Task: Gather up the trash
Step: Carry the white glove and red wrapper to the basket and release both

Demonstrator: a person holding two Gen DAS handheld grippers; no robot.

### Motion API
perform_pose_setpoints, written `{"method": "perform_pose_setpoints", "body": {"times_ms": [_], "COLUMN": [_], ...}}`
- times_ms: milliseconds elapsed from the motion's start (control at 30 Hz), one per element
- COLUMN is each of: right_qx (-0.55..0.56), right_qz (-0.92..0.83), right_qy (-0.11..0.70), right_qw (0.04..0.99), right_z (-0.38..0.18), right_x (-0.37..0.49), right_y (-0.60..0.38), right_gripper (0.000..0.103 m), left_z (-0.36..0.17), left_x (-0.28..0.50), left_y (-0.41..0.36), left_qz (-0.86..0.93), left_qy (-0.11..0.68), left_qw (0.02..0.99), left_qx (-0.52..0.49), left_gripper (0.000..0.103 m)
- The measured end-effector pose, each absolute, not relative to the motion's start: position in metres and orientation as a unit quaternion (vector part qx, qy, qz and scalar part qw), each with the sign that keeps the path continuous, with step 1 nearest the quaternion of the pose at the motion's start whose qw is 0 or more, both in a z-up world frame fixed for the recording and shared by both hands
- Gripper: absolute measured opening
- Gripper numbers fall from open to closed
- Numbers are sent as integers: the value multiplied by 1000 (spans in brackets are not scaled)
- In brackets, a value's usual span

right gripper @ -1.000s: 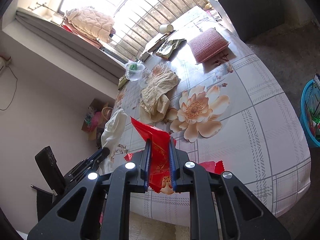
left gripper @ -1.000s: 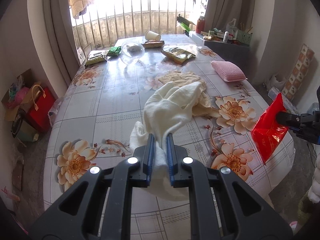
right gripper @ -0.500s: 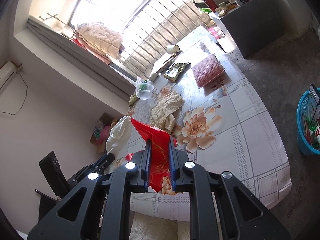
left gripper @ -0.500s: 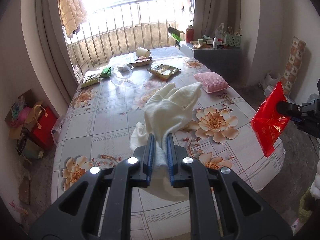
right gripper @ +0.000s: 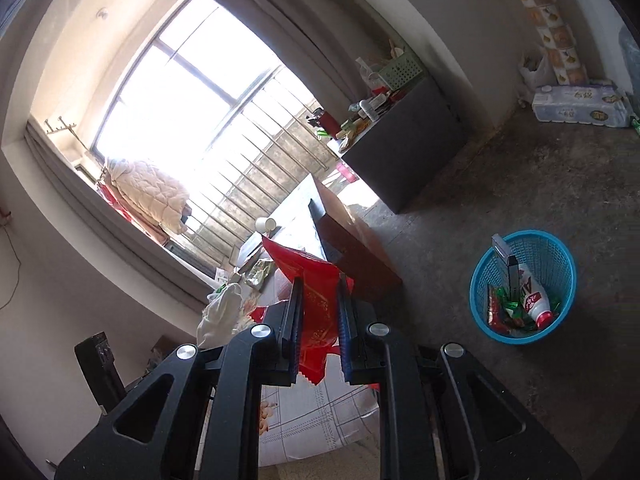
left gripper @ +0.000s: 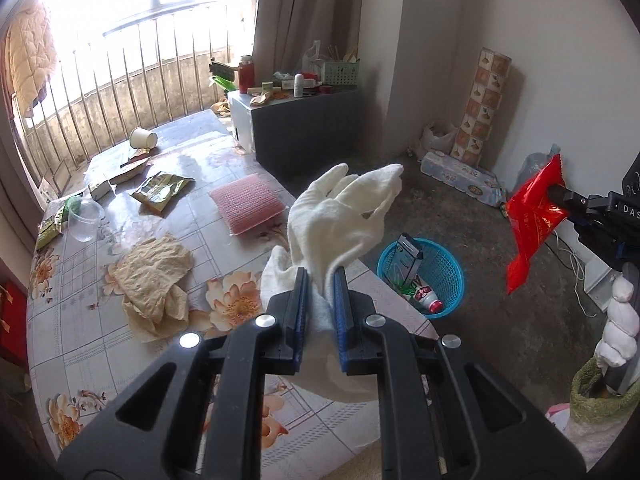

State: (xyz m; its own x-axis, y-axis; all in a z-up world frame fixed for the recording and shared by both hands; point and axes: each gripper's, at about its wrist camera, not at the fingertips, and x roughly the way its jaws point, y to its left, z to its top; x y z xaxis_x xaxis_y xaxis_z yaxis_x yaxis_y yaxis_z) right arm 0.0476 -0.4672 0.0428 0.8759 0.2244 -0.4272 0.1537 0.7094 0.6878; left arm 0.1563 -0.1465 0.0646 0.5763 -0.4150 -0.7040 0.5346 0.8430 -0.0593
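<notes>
Holding trash in both hands, the person has a blue bin on the floor to reach. The bin stands just past the worktop corner, below and a little to the right of the left hand-held gripper. In the right wrist view the bin is down on the right side, and it looks nearer to the right hand-held gripper.

The left hand-held gripper is squeezed narrow on a white cloth, which sticks up and forward out of the jaws. The right one is squeezed narrow on a red wrapper. In the left view the wrapper hangs long and points down, off to the right of the bin and not over it yet.

The bin already has a box and a bottle in it, but there looks to be room.

More trash lies on the worktop: a crumpled tan paper, a green packet, a clear cup and a paper cup. A pink pad lies there too.

Nothing stands between the grippers and the bin, only the worktop corner close by.
</notes>
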Motion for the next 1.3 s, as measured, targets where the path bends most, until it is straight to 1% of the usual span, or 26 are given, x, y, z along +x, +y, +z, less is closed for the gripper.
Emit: {"method": "perform_pose_setpoints", "body": {"times_ms": [133, 267, 467, 633, 700, 733, 767, 800, 833, 867, 933, 967, 1000, 1200, 1300], "right_qx": [403, 432, 451, 424, 401, 391, 383, 377, 371, 369, 376, 381, 388, 398, 396], "right_qz": [-47, -92, -139, -180, -203, -208, -211, -216, -222, -227, -234, -238, -238, -243, -238], "right_qy": [253, 273, 313, 357, 374, 386, 398, 408, 420, 429, 435, 434, 430, 413, 403], "right_qw": [878, 855, 825, 813, 811, 809, 807, 803, 798, 793, 784, 781, 780, 782, 790], "right_z": [12, -30, -93, -133, -148, -157, -168, -180, -192, -202, -217, -220, -222, -215, -199], "right_x": [34, 36, 78, 128, 150, 163, 174, 182, 190, 195, 195, 192, 188, 158, 142], "right_y": [-512, -548, -590, -619, -630, -634, -639, -643, -647, -650, -656, -658, -659, -655, -651], "right_gripper": [16, 16, 16, 16, 18, 20, 25, 38, 43, 43, 43, 43, 43, 44, 44], "left_z": [45, 11, -60, -119, -137, -145, -152, -157, -162, -164, -163, -161, -157, -126, -102], "left_x": [175, 195, 219, 237, 246, 250, 255, 258, 260, 261, 264, 264, 264, 265, 265], "left_y": [-220, -289, -382, -439, -458, -465, -476, -484, -490, -495, -497, -496, -494, -468, -445], "left_qz": [-325, -371, -380, -357, -349, -345, -343, -341, -338, -334, -340, -344, -349, -357, -362], "left_qy": [411, 473, 560, 599, 607, 608, 607, 605, 602, 599, 597, 596, 594, 569, 557], "left_qw": [847, 794, 728, 701, 696, 696, 696, 698, 702, 706, 708, 708, 709, 729, 739], "left_qx": [95, 91, 107, 149, 158, 164, 170, 174, 176, 177, 166, 159, 152, 131, 112], "left_gripper": [11, 12, 12, 12, 12, 14, 22, 28, 42, 48, 49, 53, 54, 55, 55]}}
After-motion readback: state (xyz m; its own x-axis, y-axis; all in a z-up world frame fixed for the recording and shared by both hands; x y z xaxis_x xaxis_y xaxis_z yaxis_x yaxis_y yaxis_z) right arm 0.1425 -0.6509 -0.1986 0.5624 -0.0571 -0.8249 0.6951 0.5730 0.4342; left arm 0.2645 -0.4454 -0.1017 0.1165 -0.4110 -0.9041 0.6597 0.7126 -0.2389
